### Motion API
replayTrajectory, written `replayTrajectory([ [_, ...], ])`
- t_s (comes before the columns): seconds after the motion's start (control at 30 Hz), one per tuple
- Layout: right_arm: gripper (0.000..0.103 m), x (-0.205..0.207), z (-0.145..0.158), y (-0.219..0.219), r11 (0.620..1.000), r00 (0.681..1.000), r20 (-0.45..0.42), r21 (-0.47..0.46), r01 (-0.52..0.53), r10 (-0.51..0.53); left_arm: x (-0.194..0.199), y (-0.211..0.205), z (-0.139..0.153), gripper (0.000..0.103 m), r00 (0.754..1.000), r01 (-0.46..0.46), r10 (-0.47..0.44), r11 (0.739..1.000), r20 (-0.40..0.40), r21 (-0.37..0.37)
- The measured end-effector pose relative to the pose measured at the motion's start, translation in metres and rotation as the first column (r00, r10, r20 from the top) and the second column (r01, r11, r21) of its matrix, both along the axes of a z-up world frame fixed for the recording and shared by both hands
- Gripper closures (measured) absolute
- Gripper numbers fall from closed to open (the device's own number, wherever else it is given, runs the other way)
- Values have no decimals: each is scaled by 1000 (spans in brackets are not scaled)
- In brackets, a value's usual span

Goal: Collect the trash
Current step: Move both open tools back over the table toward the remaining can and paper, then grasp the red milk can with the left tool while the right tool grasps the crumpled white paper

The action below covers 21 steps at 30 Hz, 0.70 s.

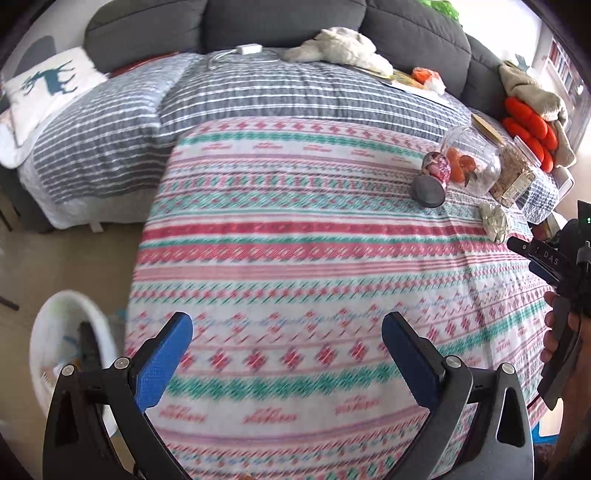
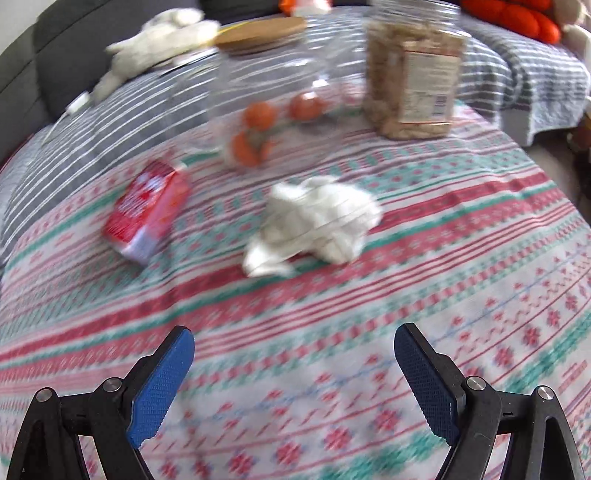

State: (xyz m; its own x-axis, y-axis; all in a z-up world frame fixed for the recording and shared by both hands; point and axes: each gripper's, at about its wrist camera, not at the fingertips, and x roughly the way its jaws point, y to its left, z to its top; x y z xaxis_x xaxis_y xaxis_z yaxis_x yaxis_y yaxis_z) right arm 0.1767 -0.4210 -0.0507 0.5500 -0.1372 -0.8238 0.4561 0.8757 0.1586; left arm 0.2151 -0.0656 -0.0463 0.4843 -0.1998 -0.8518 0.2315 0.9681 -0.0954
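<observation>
A crumpled white paper wad lies on the patterned cloth, just ahead of my open, empty right gripper. A crushed red can lies to its left. In the left wrist view the wad and the can sit at the far right of the cloth. My left gripper is open and empty above the cloth's near edge. A white bin with scraps inside stands on the floor at the lower left. The right gripper shows at the right edge.
A clear jar with oranges and a jar of snacks stand behind the wad. A wooden lid, a white plush toy and a grey sofa are further back. A deer pillow lies at left.
</observation>
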Motion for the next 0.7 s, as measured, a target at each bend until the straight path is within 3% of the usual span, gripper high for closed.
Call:
replayTrajectory([
  [0.2, 12, 21, -10, -28, 999, 999, 32, 41, 12, -13, 29, -57, -11, 0, 995, 97, -98, 995, 26, 29],
  [0.37, 21, 39, -16, -28, 999, 998, 61, 46, -14, 12, 58, -101, -15, 0, 984, 166, -167, 986, 63, 19],
  [0.4, 25, 42, -17, -27, 998, 997, 70, 56, -18, 14, 64, -110, -18, 0, 981, 183, -184, 983, 60, 14],
  [0.5, 50, 48, -19, -29, 996, 994, 104, 69, -48, 40, 81, -132, -26, 0, 977, 208, -208, 978, 55, 5],
  [0.6, 89, 49, -19, -32, 996, 993, 98, 42, -76, 72, 94, -148, -34, 0, 973, 221, -220, 975, 64, -10],
  [0.7, 90, 40, -14, -43, 997, 992, 111, 34, -66, 62, 105, -162, -41, 0, 970, 235, -233, 972, 69, -26],
])
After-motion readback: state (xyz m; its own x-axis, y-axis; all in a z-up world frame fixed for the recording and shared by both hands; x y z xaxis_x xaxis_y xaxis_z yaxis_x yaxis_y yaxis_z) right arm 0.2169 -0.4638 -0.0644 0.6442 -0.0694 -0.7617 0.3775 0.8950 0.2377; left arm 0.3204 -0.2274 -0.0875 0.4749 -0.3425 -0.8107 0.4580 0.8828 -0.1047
